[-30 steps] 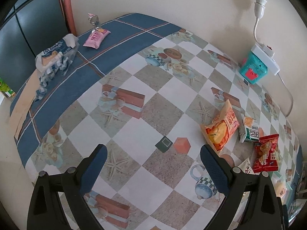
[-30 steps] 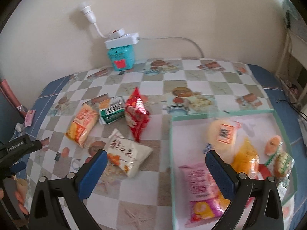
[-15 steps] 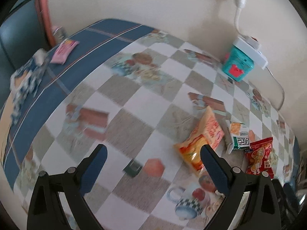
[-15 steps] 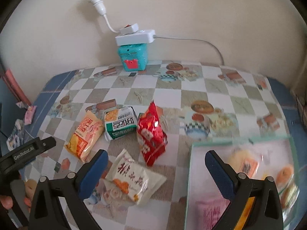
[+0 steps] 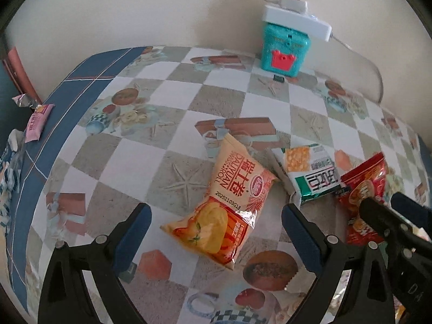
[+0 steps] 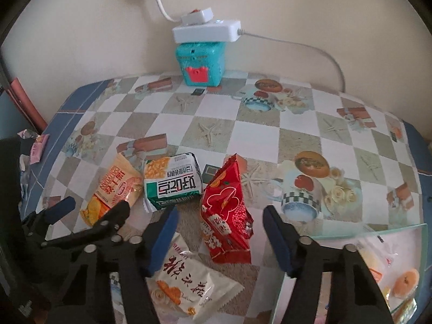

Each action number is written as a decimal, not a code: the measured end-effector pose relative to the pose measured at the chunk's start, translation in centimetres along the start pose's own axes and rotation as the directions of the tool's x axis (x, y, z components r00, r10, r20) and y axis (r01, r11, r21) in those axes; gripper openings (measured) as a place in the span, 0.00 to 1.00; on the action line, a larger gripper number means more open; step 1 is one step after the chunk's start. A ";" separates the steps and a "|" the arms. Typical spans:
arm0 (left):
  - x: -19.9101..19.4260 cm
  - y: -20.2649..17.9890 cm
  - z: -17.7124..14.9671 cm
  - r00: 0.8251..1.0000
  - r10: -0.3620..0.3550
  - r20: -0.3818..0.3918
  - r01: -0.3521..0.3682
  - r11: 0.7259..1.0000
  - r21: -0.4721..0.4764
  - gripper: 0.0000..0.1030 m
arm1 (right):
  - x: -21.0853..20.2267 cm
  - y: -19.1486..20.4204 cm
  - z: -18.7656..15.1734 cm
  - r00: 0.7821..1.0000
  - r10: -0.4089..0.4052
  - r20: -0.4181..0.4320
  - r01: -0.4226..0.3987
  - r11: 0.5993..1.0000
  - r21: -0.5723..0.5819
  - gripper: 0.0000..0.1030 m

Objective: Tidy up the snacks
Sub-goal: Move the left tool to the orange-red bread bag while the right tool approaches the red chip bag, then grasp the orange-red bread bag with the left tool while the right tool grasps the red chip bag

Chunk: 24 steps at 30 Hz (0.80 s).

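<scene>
**Snack sort: four packets left outside the tray**

Table (image 6: 297, 124), checkered cloth. My tray (image 6: 399, 228) sits near right; it already holds several wrapped snacks, so I judge the job partly done. Loose on the cloth, left of the tray: white packet (image 6: 189, 283) nearest, red packet (image 6: 226, 216) just beyond it, green-and-white packet (image 6: 172, 183) farther and touching the orange roll packet (image 5: 229, 205) at far left. My right claw (image 6: 220, 239) hangs wide, empty, straddling the red packet. My left claw (image 5: 216, 232) hangs wide, empty, over the orange packet. A small pink sweet (image 5: 37, 121) lies far left, well apart from the rest.
</scene>
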State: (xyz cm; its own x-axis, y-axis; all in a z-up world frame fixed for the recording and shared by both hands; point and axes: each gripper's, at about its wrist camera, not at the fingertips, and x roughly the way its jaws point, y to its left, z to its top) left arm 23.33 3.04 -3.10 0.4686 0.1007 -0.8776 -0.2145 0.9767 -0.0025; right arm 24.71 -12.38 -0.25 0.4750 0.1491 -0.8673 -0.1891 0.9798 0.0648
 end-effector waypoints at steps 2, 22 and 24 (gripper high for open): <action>0.5 -0.2 -0.1 1.000 0.015 -0.005 -0.015 1.000 0.014 0.94 | 0.6 0.0 0.0 1.000 -0.001 -0.013 0.001 1.000 -0.002 0.61; 0.7 0.1 0.2 0.999 0.037 -0.012 -0.037 0.999 -0.004 0.37 | 1.8 -0.4 -0.5 1.000 -0.004 -0.025 0.005 1.000 0.020 0.39; 0.1 0.6 0.3 0.999 0.042 -0.008 -0.042 0.999 -0.013 0.37 | 1.3 -0.4 -0.7 1.000 -0.003 -0.017 0.003 1.000 0.023 0.39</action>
State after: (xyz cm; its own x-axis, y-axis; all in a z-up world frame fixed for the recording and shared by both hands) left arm 23.49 3.71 -3.06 0.4521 0.1402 -0.8809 -0.2450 0.9691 0.0285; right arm 24.82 -12.63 -1.73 0.4608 0.1438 -0.8758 -0.1680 0.9831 0.0730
